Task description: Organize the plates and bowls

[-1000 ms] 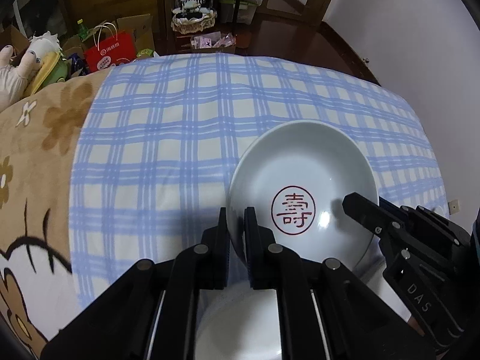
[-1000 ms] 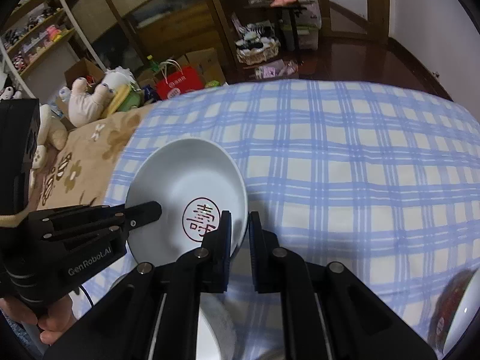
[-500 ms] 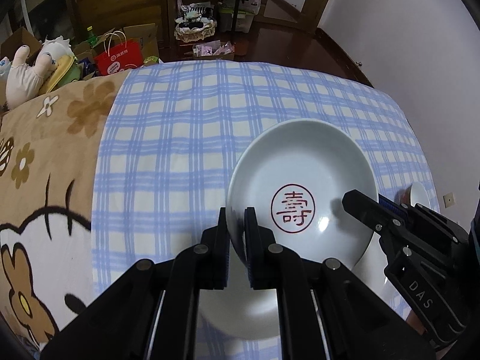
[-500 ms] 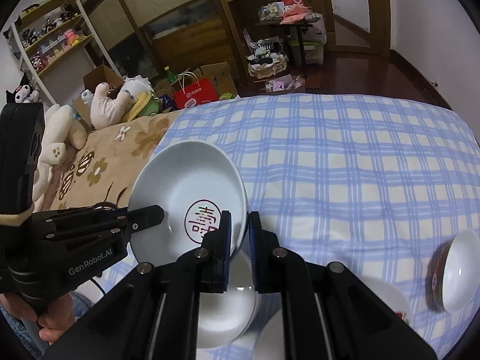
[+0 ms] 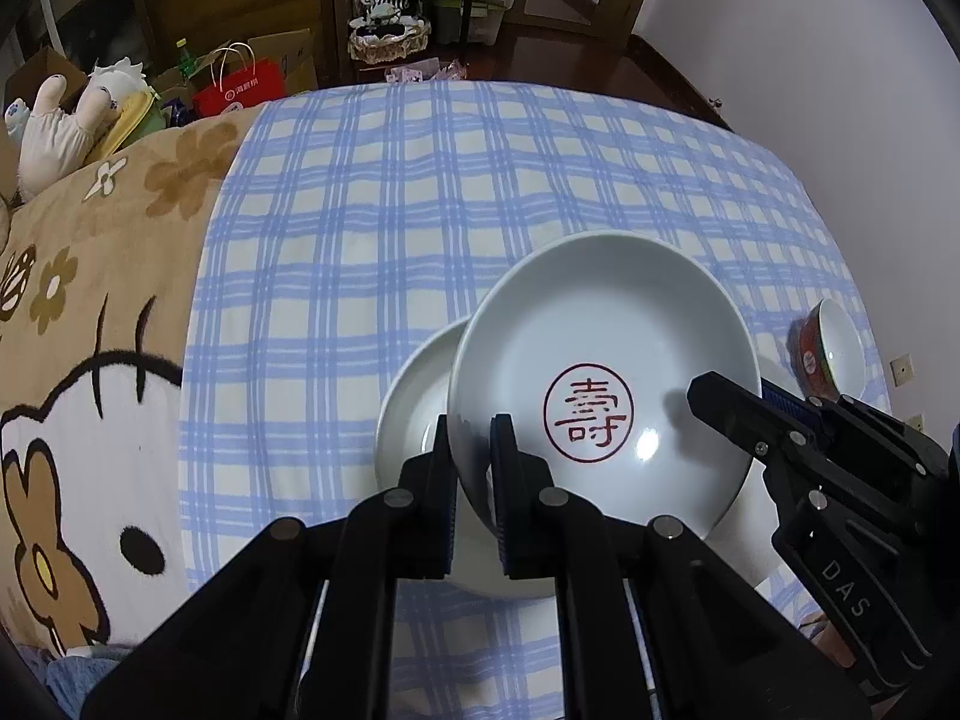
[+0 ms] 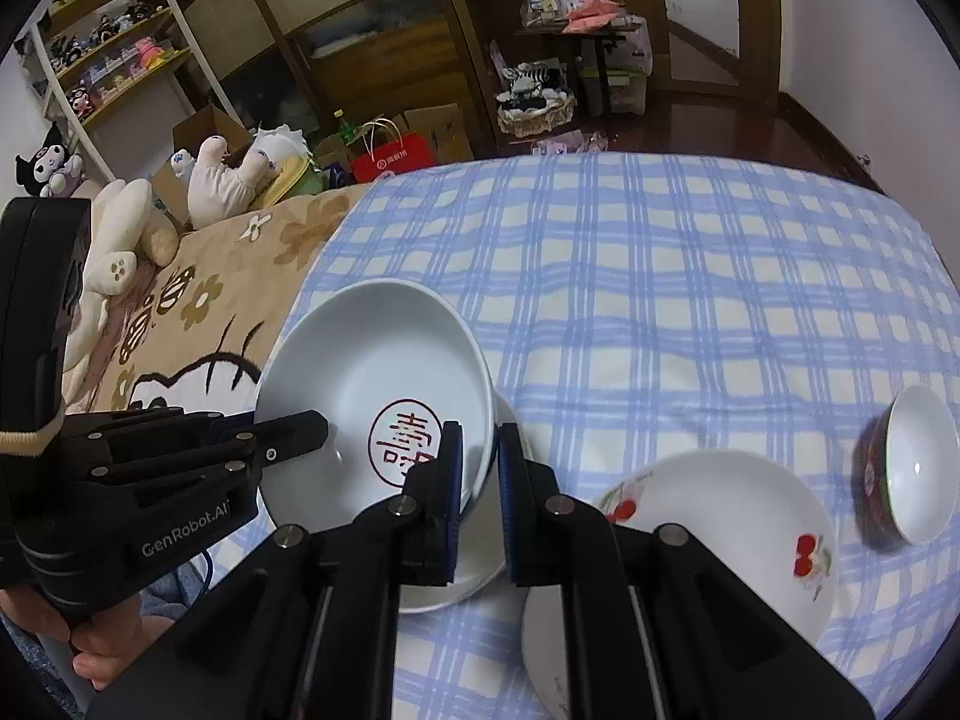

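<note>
Both tongs clamped on one dish: my left gripper [image 5: 471, 450] pinches the near-left rim of the stamped plate [image 5: 600, 372], my right gripper [image 6: 477, 462] pinches the opposite rim, so the plate hangs between them, tilted, clear of the checked cloth [image 5: 390, 210]. Directly under and slightly to the left lies the plain white plate [image 5: 414, 408], flat on the cloth near its near edge; that offset is what matters, I judge the carried plate must come left and down to nest squarely. Round, no long axis. Both glazed ceramic, smooth, glossy, shallow with raised rims; likely slippery against the pads. Toward the cloth's right edge: cherry plate [image 6: 720, 516] flat, and red bowl [image 6: 900, 468] tipped on its side. Cloth soft, over padded bedding, so stacks may rock
</note>
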Tool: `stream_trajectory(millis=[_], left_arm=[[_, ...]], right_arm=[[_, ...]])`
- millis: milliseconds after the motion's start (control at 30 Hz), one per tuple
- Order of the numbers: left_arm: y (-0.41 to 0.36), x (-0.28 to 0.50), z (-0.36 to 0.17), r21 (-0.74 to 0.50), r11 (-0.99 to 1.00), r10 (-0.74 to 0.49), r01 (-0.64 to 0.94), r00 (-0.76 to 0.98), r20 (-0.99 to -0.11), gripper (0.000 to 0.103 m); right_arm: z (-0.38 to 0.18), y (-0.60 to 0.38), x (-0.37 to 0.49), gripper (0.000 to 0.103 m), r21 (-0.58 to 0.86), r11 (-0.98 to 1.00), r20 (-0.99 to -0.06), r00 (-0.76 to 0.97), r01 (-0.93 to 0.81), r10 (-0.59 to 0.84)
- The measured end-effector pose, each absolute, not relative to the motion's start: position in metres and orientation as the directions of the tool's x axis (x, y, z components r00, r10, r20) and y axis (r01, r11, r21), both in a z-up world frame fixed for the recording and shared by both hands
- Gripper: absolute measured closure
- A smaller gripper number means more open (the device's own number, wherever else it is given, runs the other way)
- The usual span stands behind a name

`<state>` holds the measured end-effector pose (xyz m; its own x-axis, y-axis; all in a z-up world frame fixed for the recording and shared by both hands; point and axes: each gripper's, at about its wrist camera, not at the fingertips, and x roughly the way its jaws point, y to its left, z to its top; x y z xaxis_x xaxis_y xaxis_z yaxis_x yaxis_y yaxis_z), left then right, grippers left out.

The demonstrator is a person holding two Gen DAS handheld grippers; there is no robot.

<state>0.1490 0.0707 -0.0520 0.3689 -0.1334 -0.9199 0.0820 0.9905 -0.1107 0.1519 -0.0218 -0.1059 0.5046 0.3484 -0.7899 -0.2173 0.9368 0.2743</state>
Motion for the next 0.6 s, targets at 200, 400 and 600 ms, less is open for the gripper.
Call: stream_trajectory(millis=[200,400,600], left_arm=[[0.071,0.141,-0.068,-0.1,0.992,-0.118,0.071,0.34,-0.933,0.093],[0.073,0.138,-0.085,-0.093,0.993,-0.109,0.067,0.316,-0.943,0.092],[0.076,0.142,-0.096,-0.089,0.994,-0.104,0.061,0.299,-0.949,0.092]], right_arm=[[-0.123,-0.019,0.144,0.091,0.28,0.936,-0.809,0.472,-0.214,0.35],[-0.138,-0.014,0.145,0.091,0.272,0.937,-0.826,0.447,-0.217,0.343],[-0.148,-0.008,0.148,0.091,0.26,0.938,-0.84,0.425,-0.229,0.336]])
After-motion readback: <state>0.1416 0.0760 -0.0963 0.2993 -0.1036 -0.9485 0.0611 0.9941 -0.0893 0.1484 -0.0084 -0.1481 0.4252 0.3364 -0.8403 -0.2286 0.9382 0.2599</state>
